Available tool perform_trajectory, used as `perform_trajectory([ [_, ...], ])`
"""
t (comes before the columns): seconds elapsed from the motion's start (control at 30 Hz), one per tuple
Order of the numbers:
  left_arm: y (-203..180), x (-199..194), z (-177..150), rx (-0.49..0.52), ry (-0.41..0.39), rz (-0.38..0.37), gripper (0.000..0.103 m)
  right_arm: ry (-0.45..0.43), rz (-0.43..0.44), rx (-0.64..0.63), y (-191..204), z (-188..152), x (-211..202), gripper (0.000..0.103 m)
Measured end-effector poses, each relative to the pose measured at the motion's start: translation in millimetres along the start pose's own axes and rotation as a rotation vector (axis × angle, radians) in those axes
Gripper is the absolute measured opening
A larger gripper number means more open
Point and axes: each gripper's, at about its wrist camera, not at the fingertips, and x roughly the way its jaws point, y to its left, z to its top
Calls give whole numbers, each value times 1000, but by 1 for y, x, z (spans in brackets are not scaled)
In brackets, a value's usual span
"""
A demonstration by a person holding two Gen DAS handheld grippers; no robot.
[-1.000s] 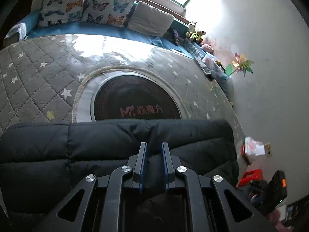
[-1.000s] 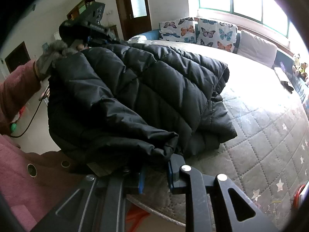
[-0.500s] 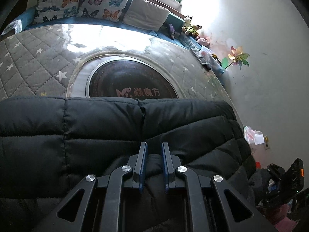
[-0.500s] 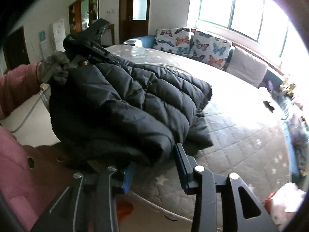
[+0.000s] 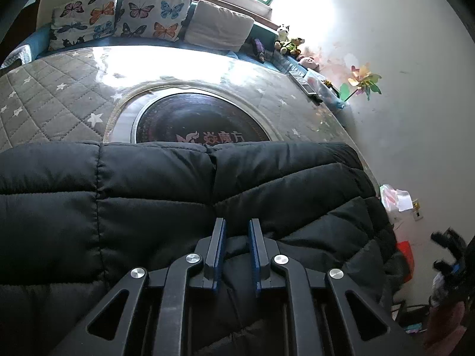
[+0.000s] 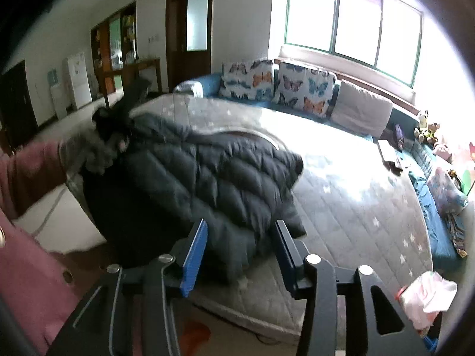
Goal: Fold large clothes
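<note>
Black jacket (image 5: 184, 195) between left fingers (image 5: 216, 249)

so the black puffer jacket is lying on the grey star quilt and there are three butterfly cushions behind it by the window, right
Not quite: there are two butterfly cushions, not three; the third cushion beside them is plain beige. The right wrist view shows this clearly, and the left wrist view agrees. The rest holds: the black puffer jacket lies on the grey star quilt, with the cushions behind it by the window.

Black quilted jacket (image 5: 207, 195), grey star-patterned bed cover (image 5: 53, 101), butterfly-print cushions (image 5: 151, 12), pink sleeve (image 6: 26, 172).
</note>
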Motion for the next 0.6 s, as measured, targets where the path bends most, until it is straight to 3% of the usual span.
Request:
perform_trajectory([
  [0.07, -1, -1, -3, 7, -3, 1, 17, -25, -4, -8, 3, 16, -3, 52],
  [0.2, -4, -1, -7, 32, -8, 10, 17, -66, 12, -16, 7, 48, 2, 74],
  [0.37, -4, -4, -13, 25, -21, -1, 17, -72, 54, 52, 8, 88, 47, 75],
  [0.6, -3, -5, -19, 39, -25, -2, 17, 53, 72, 120, 11, 127, 133, 75],
])
